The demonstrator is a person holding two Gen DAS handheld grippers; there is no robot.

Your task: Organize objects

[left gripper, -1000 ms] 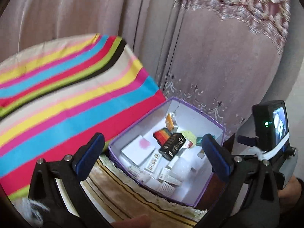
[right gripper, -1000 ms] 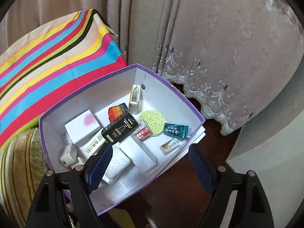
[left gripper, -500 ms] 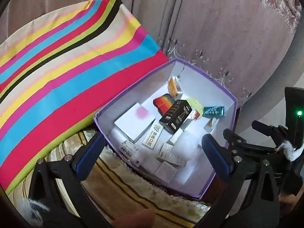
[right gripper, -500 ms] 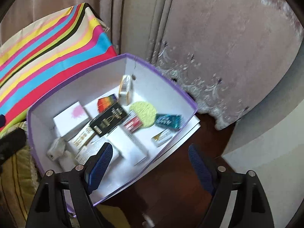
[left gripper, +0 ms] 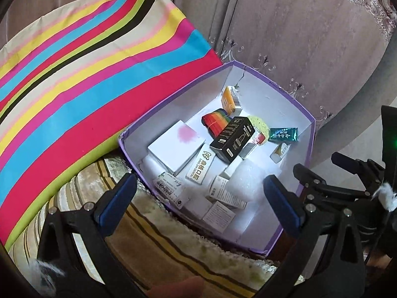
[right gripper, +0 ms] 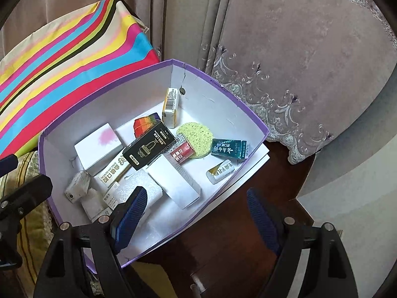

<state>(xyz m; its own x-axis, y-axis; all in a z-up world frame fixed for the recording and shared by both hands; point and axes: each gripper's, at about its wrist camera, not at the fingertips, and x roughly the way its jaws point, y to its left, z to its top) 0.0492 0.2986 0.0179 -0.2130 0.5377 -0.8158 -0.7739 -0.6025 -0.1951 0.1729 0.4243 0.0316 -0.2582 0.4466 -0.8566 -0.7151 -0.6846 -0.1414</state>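
Note:
A purple-rimmed white cardboard box (left gripper: pixel 292 92) (right gripper: pixel 223 84) holds several small packages. Among them are a black carton (left gripper: pixel 232 136) (right gripper: pixel 148 147), a white box with a pink blot (left gripper: pixel 177 146) (right gripper: pixel 99 146), a rainbow-striped pack (left gripper: pixel 214 121) (right gripper: pixel 145 124), a round yellow-green sponge (right gripper: pixel 196 136), a teal sachet (left gripper: pixel 282 134) (right gripper: pixel 229 149) and an orange-and-white carton (left gripper: pixel 230 99) (right gripper: pixel 171 106). My left gripper (left gripper: pixel 198 203) hovers open above the box's near side, nothing between its blue pads. My right gripper (right gripper: pixel 196 216) is open too, empty, over the box's near right wall.
A striped cushion (left gripper: pixel 86 74) (right gripper: pixel 69 49) leans against the box's left side. A fringed yellow-brown cloth (left gripper: pixel 161 243) lies in front of it. Dark wood (right gripper: pixel 235 248) shows to the right. Embroidered curtains (right gripper: pixel 297 49) hang behind. The right gripper's frame (left gripper: pixel 347 188) shows in the left wrist view.
The left gripper has sunk and tipped downward toward the box, which now sits larger and more central in its view. The right gripper has barely shifted. Both stayed open.

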